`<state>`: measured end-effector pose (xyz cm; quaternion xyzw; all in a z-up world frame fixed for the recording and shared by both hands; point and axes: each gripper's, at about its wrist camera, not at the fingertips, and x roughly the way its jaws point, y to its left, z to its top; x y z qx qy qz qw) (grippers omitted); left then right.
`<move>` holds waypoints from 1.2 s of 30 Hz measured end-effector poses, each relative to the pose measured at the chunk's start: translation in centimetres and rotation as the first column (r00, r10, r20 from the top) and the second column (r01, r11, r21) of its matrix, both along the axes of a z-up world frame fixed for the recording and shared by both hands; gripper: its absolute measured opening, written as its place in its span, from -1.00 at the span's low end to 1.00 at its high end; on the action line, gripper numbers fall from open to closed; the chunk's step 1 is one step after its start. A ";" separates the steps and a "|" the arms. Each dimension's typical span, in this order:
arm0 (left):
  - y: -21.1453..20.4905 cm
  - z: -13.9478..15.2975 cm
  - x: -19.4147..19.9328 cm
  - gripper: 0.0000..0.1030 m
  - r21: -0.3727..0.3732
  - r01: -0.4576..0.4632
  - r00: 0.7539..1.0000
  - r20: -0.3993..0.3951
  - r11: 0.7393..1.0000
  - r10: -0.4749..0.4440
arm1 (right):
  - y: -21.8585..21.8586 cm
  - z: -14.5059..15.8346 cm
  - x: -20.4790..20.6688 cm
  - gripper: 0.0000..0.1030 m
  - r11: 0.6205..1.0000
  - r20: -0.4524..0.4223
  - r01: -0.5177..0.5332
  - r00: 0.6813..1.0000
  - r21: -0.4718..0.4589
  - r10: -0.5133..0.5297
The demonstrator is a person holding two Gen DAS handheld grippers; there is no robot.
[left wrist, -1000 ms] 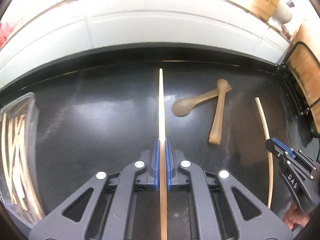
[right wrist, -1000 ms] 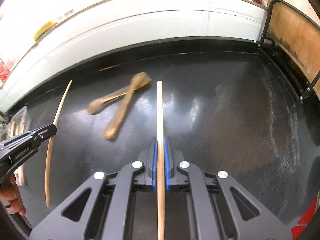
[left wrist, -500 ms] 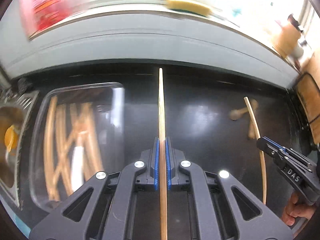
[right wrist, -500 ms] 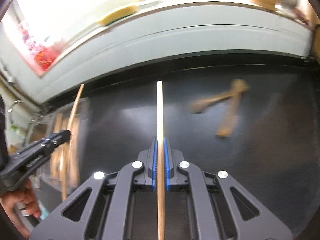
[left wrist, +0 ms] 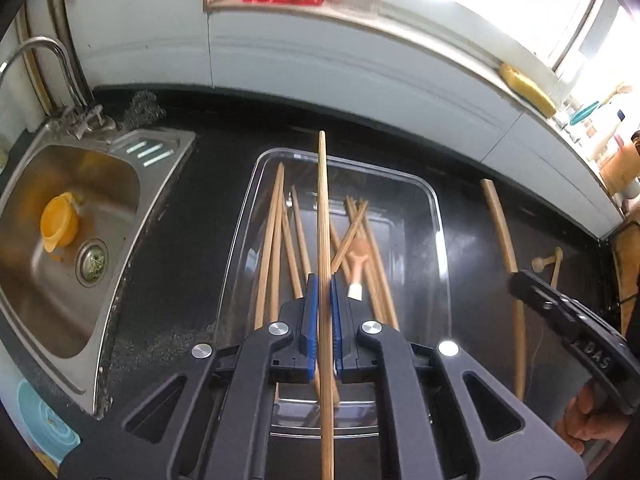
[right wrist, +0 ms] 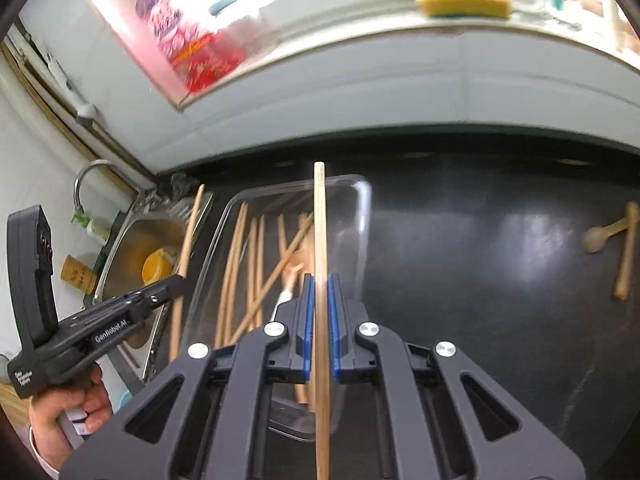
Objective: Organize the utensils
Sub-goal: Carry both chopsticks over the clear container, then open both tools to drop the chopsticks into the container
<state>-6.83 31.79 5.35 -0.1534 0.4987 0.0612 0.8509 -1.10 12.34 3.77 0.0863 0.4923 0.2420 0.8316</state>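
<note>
My left gripper [left wrist: 323, 284] is shut on a long wooden chopstick [left wrist: 322, 200] and hangs over a clear plastic tray [left wrist: 438, 216] that holds several chopsticks and a small spoon [left wrist: 357, 254]. My right gripper [right wrist: 319, 280] is shut on a second chopstick [right wrist: 319, 220], above the tray's right rim [right wrist: 362, 216]. In the left wrist view the right gripper [left wrist: 520, 280] shows to the right with its chopstick [left wrist: 500, 224]. In the right wrist view the left gripper [right wrist: 176, 280] shows to the left with its chopstick [right wrist: 190, 228]. Two tan spoons [right wrist: 600, 236] lie crossed on the black counter, far right.
A steel sink [left wrist: 132, 216] with an orange cup [left wrist: 60, 222] and a faucet [left wrist: 48, 52] lies left of the tray. A steel scourer [left wrist: 142, 106] sits behind it. A yellow sponge [left wrist: 528, 88] rests on the white ledge. A blue bowl [left wrist: 40, 420] is at the near left.
Both grippers have swept left across the counter, from beside the two spoons to over the clear tray. Each still grips its chopstick. The sink has come into view.
</note>
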 end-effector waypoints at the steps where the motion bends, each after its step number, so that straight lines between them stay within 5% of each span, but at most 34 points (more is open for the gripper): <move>1: 0.5 -0.3 0.3 -0.89 -0.010 0.003 1.000 -0.007 1.000 -0.003 | 0.8 -0.1 0.1 -0.85 1.000 -0.009 0.001 1.000 0.001 -0.001; 9: 1.5 -1.6 2.4 -0.89 -0.052 0.058 0.998 -0.017 0.997 -0.059 | 4.8 -0.3 0.5 -0.85 0.999 -0.017 0.019 1.000 -0.032 -0.020; 22: 2.5 -3.3 4.1 -0.89 -0.080 0.100 0.994 -0.043 0.992 -0.103 | 5.5 -1.4 1.5 -0.85 0.995 -0.043 0.066 0.997 -0.069 -0.069; 27: 3.4 -2.8 4.2 -0.84 -0.076 0.054 0.998 -0.019 0.996 -0.056 | 5.7 -2.0 2.0 -0.84 0.994 -0.049 0.066 0.996 -0.090 -0.071; 28: 4.0 -2.4 4.2 -0.33 -0.071 0.027 1.000 -0.014 0.997 -0.028 | 5.8 -2.3 2.2 -0.66 0.995 -0.067 0.054 0.996 -0.087 -0.060; 29: 4.5 -2.1 4.2 0.92 -0.075 0.007 1.000 -0.012 0.997 -0.007 | 5.7 -2.4 2.3 0.08 0.994 -0.065 0.054 0.996 -0.100 -0.061; 31: 5.7 -1.1 4.2 0.88 -0.101 -0.039 0.999 0.005 0.994 0.040 | 5.0 -2.1 1.9 0.75 0.987 -0.009 0.095 0.995 -0.128 -0.097; 36: 6.8 0.7 4.7 0.88 -0.095 -0.092 0.993 0.061 0.991 0.098 | 3.9 -1.5 1.2 0.75 0.969 0.094 0.104 0.992 -0.223 -0.085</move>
